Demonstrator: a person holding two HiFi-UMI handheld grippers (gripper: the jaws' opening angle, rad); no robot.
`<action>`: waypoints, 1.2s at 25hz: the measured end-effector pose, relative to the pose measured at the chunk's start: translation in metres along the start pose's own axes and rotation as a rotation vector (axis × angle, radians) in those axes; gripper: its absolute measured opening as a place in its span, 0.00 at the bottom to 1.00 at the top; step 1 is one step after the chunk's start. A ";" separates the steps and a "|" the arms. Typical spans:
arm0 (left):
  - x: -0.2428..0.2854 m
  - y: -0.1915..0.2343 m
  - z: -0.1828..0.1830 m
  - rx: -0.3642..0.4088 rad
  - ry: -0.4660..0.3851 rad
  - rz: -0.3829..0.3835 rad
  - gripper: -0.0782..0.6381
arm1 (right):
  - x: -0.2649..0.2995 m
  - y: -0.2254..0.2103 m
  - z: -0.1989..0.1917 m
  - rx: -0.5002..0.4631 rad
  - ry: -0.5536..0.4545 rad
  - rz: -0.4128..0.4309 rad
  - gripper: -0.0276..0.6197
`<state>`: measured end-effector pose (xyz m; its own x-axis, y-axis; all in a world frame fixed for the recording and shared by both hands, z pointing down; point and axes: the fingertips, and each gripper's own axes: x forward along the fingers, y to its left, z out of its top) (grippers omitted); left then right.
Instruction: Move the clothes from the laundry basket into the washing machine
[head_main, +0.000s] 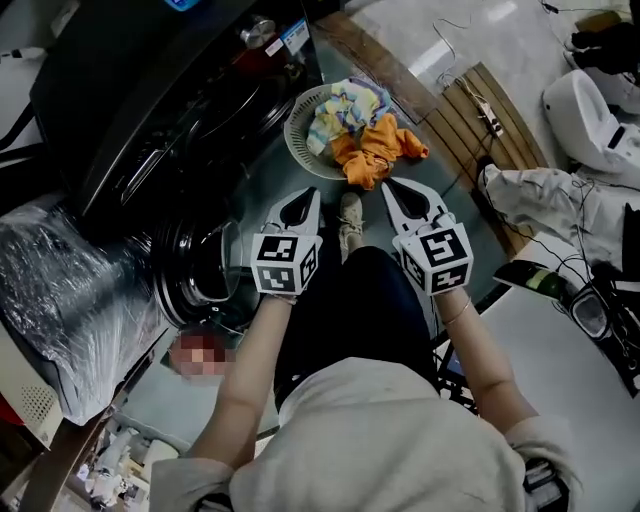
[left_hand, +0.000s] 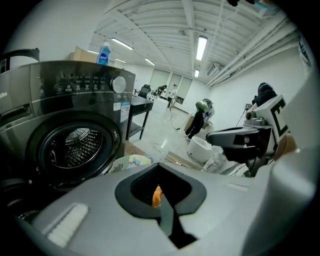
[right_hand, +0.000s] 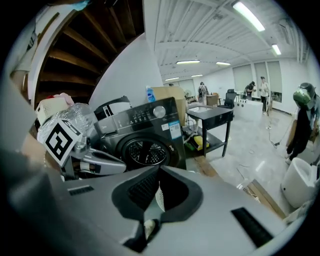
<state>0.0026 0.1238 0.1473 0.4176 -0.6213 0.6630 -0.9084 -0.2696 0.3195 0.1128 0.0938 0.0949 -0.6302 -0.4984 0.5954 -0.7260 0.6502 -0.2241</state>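
Bare forearms (head_main: 250, 350) stretch forward over the person's dark trousers (head_main: 350, 310), side by side and angled downward. At far left, the dark front-loading washing machine (head_main: 150, 110) stands with its round glass door (head_main: 200, 262) swung open, just beside the left gripper (head_main: 312, 195), whose fingers are pressed together on nothing. Ahead, across a strip of bare floor (head_main: 255, 195), sits the white round plastic laundry basket (head_main: 295, 130) holding orange and pastel clothes (head_main: 375, 150). The right gripper (head_main: 392, 190) is likewise pressed together and empty. Slatted wooden boards (head_main: 480, 120) edge the basket's right.
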 end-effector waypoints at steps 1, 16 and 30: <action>0.010 0.001 -0.004 -0.002 0.016 -0.011 0.12 | 0.008 -0.003 -0.007 0.006 0.008 0.008 0.05; 0.137 0.054 -0.092 0.078 0.088 -0.110 0.12 | 0.142 -0.051 -0.136 0.141 0.076 -0.029 0.05; 0.239 0.102 -0.195 0.017 0.203 -0.117 0.12 | 0.236 -0.144 -0.275 0.116 0.176 -0.135 0.34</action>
<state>0.0140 0.0917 0.4706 0.5143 -0.4247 0.7450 -0.8529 -0.3444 0.3924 0.1449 0.0403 0.4798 -0.4749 -0.4624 0.7488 -0.8335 0.5094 -0.2141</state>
